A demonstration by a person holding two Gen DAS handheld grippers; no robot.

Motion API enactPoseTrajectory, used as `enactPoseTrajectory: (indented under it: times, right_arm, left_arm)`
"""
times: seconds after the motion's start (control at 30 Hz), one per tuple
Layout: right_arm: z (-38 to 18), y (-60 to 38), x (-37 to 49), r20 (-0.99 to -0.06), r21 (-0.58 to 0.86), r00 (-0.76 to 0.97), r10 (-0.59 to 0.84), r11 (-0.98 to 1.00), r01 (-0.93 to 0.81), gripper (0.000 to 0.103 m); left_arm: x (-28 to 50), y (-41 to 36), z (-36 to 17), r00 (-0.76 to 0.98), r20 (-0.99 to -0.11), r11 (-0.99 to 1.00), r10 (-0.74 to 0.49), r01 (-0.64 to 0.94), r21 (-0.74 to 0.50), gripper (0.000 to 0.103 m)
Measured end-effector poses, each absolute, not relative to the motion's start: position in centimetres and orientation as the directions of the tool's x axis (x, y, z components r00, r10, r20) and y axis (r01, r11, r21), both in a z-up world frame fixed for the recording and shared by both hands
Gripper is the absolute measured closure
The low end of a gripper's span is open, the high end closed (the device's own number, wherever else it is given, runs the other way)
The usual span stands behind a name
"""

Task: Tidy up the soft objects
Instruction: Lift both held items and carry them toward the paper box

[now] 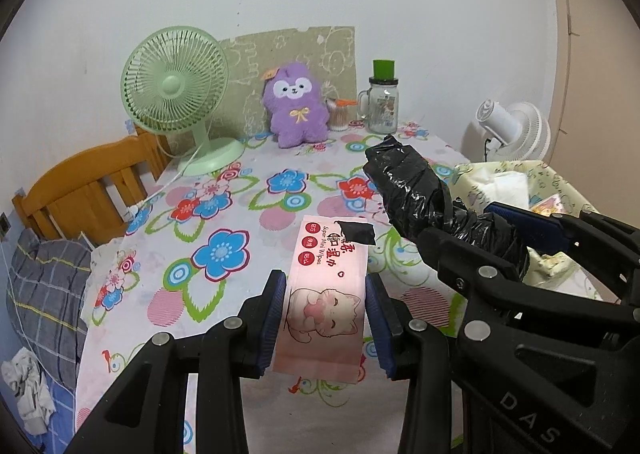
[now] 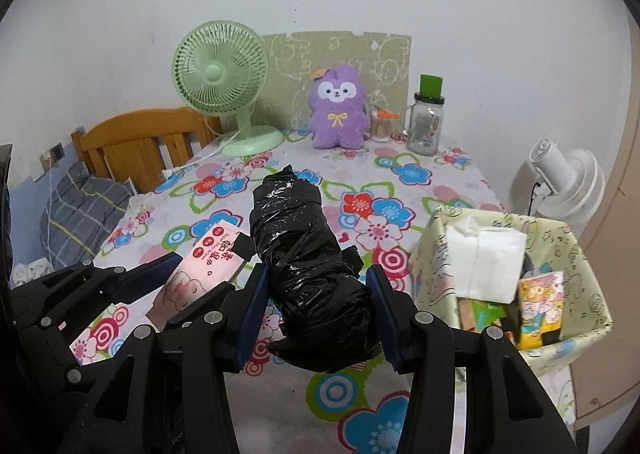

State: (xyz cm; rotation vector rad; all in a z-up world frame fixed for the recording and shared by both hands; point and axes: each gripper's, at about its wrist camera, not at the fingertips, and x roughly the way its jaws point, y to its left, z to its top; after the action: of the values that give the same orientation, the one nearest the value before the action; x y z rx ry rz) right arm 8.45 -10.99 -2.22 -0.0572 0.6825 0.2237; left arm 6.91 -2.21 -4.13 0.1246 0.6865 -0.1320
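My left gripper is shut on a pink pack of wet wipes with a cat drawing, held above the flowered tablecloth. The same pack shows at the left of the right wrist view, between the left gripper's blue pads. My right gripper is shut on a roll of black plastic bags, also lifted off the table; the roll crosses the right side of the left wrist view. A purple plush toy sits at the table's far edge. A fabric storage box at the right holds white tissues and small packs.
A green desk fan stands at the far left of the table, its cable trailing off the left edge. A glass mug jar with a green lid and a cotton swab pot stand far right. A white fan and a wooden bed frame flank the table.
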Motion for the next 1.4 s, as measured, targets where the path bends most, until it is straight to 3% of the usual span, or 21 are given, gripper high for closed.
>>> enactPoseTrajectory:
  times: [0.63,1.4]
  right_arm:
    - [2.3,-14.3,6.9,-0.574,0.014,0.804,0.156,0.983,-0.181,0.05]
    - [3.1,-21.6,8.3,-0.568,0.004,0.822,0.047,0.999,-0.055,0.05]
  left_arm:
    - [6.3,-6.6,-0.4,0.783,-0.602,0.962,-0.157,0.258,0.085,0.062]
    - [8.3,-14.7,-0.1,0.746,-0.612,0.911,-0.262,0.4,0.097,0.062]
